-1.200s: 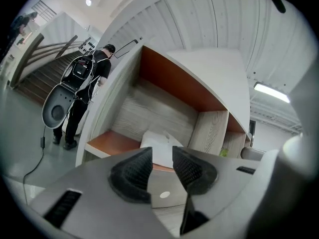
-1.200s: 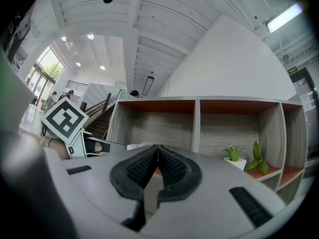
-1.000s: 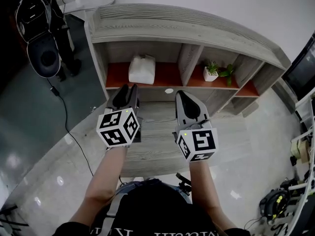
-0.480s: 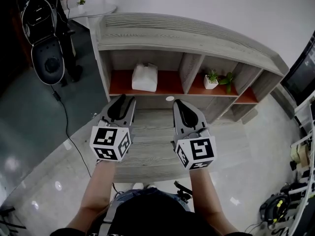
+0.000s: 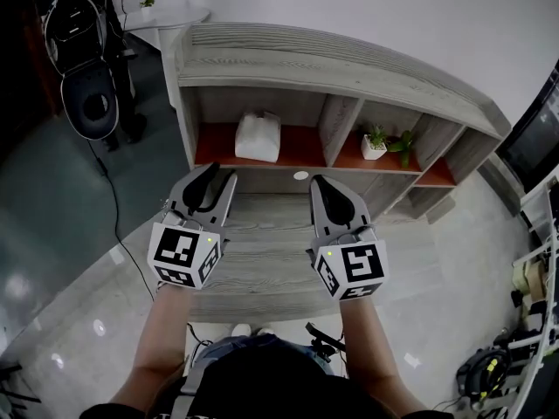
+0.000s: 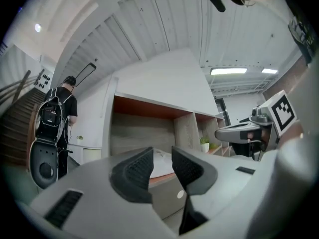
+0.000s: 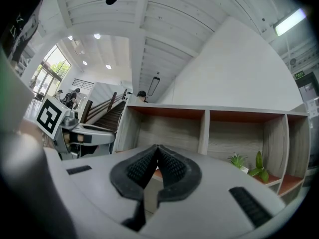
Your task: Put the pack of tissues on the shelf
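The white pack of tissues (image 5: 258, 136) lies on the red-orange board in the left compartment of the grey wooden shelf (image 5: 341, 68). In the left gripper view the pack (image 6: 160, 159) shows through the gap between the jaws. My left gripper (image 5: 223, 174) hovers in front of and below that compartment, apart from the pack, open by a narrow gap with nothing between its jaws (image 6: 162, 158). To its right, at the same height, my right gripper (image 5: 320, 182) is shut and empty, its ribbed pads pressed together (image 7: 157, 153).
A small potted plant (image 5: 375, 140) and a second green plant (image 5: 403, 140) stand in the middle compartment. A low wooden platform (image 5: 262, 256) runs under both grippers. A person with a backpack (image 5: 83, 51) stands at the far left, and a black cable (image 5: 118, 216) trails on the floor.
Both grippers have drawn back from the shelf toward me, the left one also drifting left. The pack of tissues stays on the shelf board.
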